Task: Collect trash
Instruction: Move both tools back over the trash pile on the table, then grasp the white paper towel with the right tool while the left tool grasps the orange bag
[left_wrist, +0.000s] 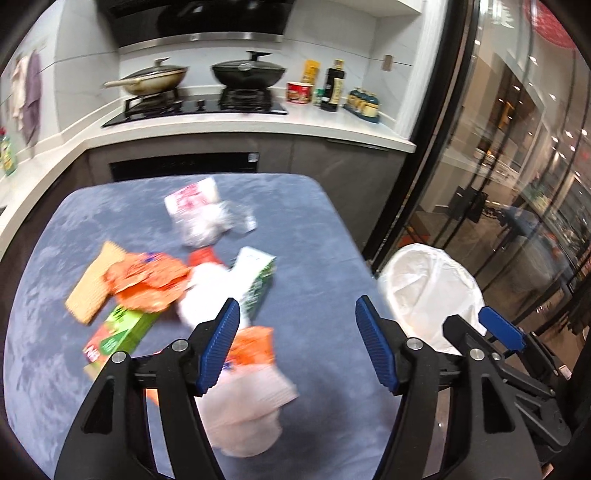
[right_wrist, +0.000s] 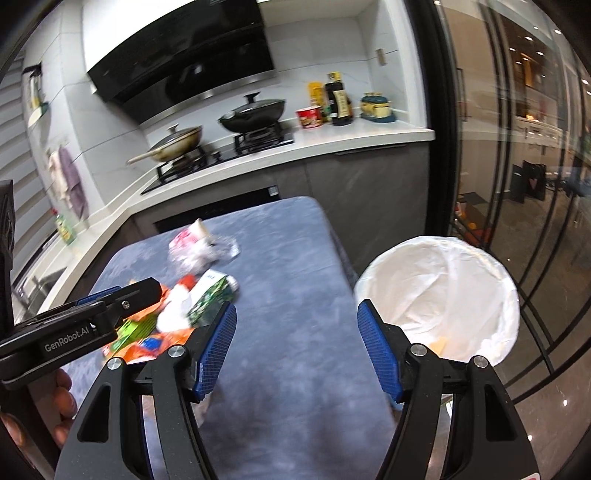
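A blue table (left_wrist: 314, 258) holds a heap of trash (left_wrist: 155, 288) at its nine o'clock side. The white-lined bin (right_wrist: 439, 295) stands at three o'clock, beside the table. Left gripper (left_wrist: 297, 347) and right gripper (right_wrist: 297, 349) hang spread apart, grasping nothing.

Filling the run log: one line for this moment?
left gripper: open, empty | right gripper: open, empty | trash pile: on table | lined bin: beside table
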